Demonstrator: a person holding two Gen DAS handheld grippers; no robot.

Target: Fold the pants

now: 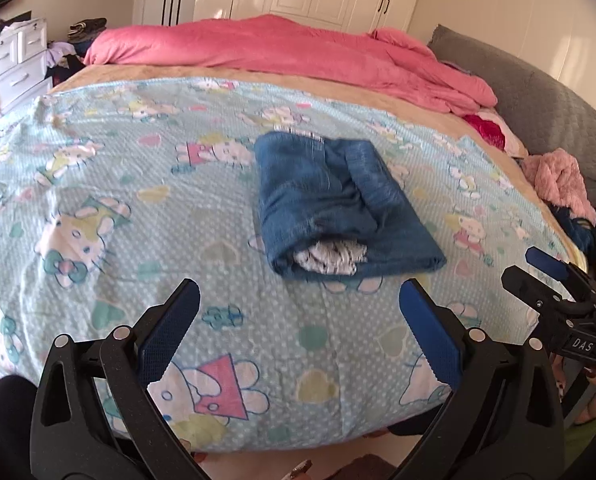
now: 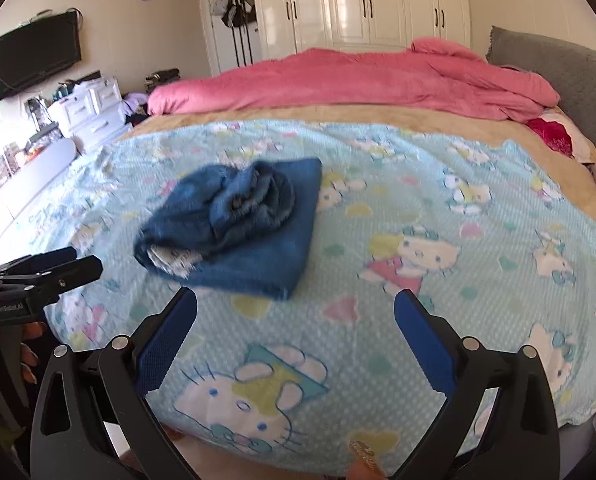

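Note:
A pair of blue denim pants (image 1: pixel 337 204) lies folded into a compact bundle on the light-blue cartoon-print sheet (image 1: pixel 138 200), with a bit of white lining showing at its near end. It also shows in the right wrist view (image 2: pixel 238 224). My left gripper (image 1: pixel 298 300) is open and empty, held above the sheet just in front of the bundle. My right gripper (image 2: pixel 296 308) is open and empty, to the right of and nearer than the bundle. The right gripper shows at the right edge of the left wrist view (image 1: pixel 537 280); the left gripper shows at the left edge of the right wrist view (image 2: pixel 70 266).
A pink duvet (image 1: pixel 298 48) is heaped along the far side of the bed. A grey headboard (image 1: pixel 557 100) and a pink garment (image 1: pixel 561 180) are at right. White drawers (image 1: pixel 14 64) stand at left, wardrobes (image 2: pixel 377 4) behind, a wall TV (image 2: pixel 38 52).

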